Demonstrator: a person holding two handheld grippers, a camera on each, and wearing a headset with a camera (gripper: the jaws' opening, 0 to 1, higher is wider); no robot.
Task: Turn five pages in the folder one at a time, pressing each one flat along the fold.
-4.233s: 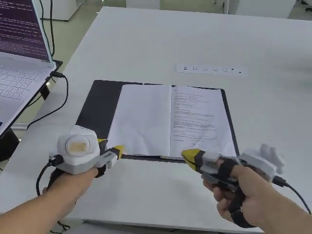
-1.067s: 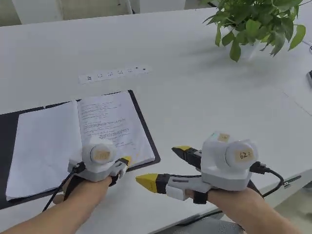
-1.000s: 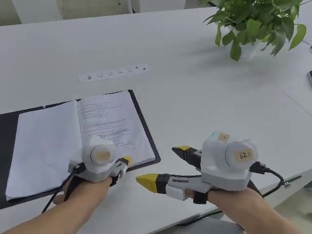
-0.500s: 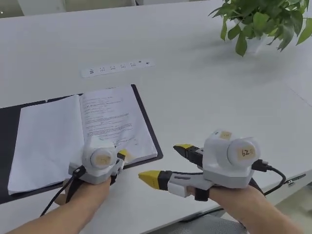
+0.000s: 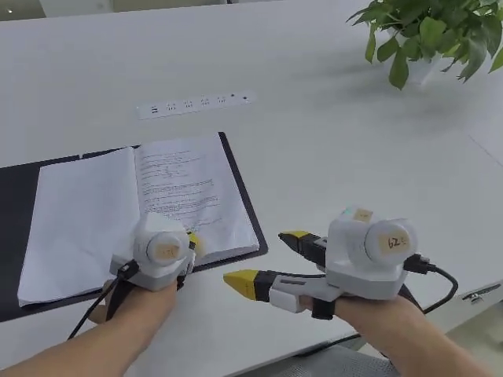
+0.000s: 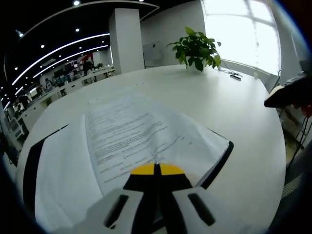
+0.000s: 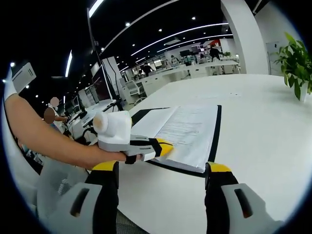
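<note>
head view: the folder (image 5: 14,188) lies open on the white counter (image 5: 330,141), toward 9 o'clock from the hands. a blank sheet (image 5: 78,220) is on its left half and a printed page (image 5: 185,196) on its right. both sheets lie flat, and no page is lifted or mid-turn. nothing tells how many of the five turns are done; my guess is a pause between turns, with the next page yet to be picked up. the left tool (image 5: 189,247) sits at the printed page's near corner, and i cannot tell whether it touches the paper. the right tool (image 5: 267,259) hovers off the folder toward 3 o'clock, its jaws spread wide and empty. a power strip (image 5: 196,104) lies beyond the folder at 12 o'clock, and a potted plant (image 5: 428,31) stands at 1 o'clock.

left gripper view: the left tool (image 6: 156,169) has its yellow tips pressed together, gripping nothing, and it points across the printed page (image 6: 131,134). the plant (image 6: 195,48) stands far off at 12 o'clock on the bare, glossy counter (image 6: 234,112), with bright windows behind it.

right gripper view: the right tool (image 7: 162,168) is wide apart and aims at the folder (image 7: 214,131) and the left tool (image 7: 165,146), which sits at its near edge. beyond is an open office with rows of desks, ceiling light strips and a white pillar.
</note>
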